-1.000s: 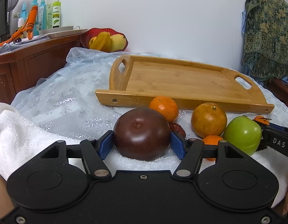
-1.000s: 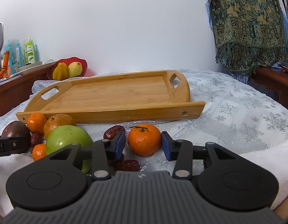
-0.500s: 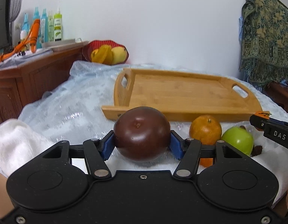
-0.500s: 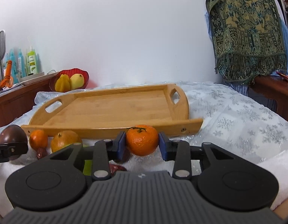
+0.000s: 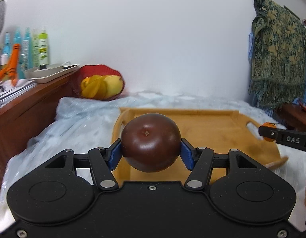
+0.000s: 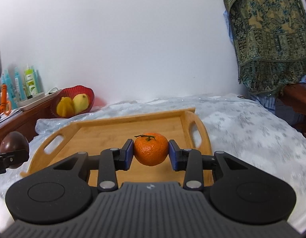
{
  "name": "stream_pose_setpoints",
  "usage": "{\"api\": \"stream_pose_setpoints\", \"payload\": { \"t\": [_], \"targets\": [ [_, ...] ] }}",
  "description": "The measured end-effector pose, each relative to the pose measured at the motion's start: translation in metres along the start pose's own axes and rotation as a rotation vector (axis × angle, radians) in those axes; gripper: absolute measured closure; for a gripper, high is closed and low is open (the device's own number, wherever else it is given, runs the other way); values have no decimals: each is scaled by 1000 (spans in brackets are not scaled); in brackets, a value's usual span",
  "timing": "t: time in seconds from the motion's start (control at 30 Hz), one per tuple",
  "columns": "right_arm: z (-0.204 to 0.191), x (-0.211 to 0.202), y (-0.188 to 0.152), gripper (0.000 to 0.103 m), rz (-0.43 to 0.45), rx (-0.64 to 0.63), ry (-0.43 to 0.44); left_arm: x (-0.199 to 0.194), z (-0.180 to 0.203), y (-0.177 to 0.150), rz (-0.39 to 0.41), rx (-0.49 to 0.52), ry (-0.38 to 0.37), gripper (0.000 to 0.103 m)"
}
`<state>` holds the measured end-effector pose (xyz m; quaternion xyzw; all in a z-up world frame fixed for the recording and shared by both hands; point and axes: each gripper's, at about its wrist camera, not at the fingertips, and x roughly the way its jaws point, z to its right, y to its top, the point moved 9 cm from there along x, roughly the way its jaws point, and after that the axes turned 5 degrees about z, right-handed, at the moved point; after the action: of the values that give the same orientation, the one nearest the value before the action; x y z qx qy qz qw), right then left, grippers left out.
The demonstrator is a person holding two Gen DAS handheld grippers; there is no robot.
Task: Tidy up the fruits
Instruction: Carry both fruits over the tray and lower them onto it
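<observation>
My left gripper (image 5: 151, 152) is shut on a dark maroon round fruit (image 5: 150, 141) and holds it in the air over the left end of the wooden tray (image 5: 216, 130). My right gripper (image 6: 151, 154) is shut on an orange tangerine (image 6: 151, 148) with a green stem, held above the near right part of the tray (image 6: 105, 136). The tray's floor is bare wood. The right gripper's finger (image 5: 286, 138) shows at the right edge of the left wrist view; the maroon fruit (image 6: 13, 146) shows at the left edge of the right wrist view.
A red basket (image 5: 102, 85) with yellow fruit (image 6: 72, 104) stands behind the tray at the wall. A wooden sideboard (image 5: 23, 107) with bottles and a white dish is on the left. A patterned cloth (image 6: 270, 35) hangs at the right. A white lace cloth (image 6: 252, 130) covers the table.
Both grippers have lifted their fruit off the table and moved forward over the tray. The fruit left on the table has dropped out of view.
</observation>
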<state>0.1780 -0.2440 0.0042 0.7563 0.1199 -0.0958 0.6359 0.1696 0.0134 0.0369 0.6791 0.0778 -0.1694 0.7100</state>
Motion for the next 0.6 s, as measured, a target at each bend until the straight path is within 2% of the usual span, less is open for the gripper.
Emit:
{"api": "stream_pose_setpoints", "payload": {
  "t": [0.2,0.4,0.6],
  "targets": [
    [9,50,16,62,-49,9,-14,65,2,22,-37,-15,-39,45],
    [17,98,19,61,-117,27,-15,129,0,20,-135,-62,-57,45],
    [23,131,10,61,-190,94,-18,171,0,12,-194,-75,-68,45]
  ]
}}
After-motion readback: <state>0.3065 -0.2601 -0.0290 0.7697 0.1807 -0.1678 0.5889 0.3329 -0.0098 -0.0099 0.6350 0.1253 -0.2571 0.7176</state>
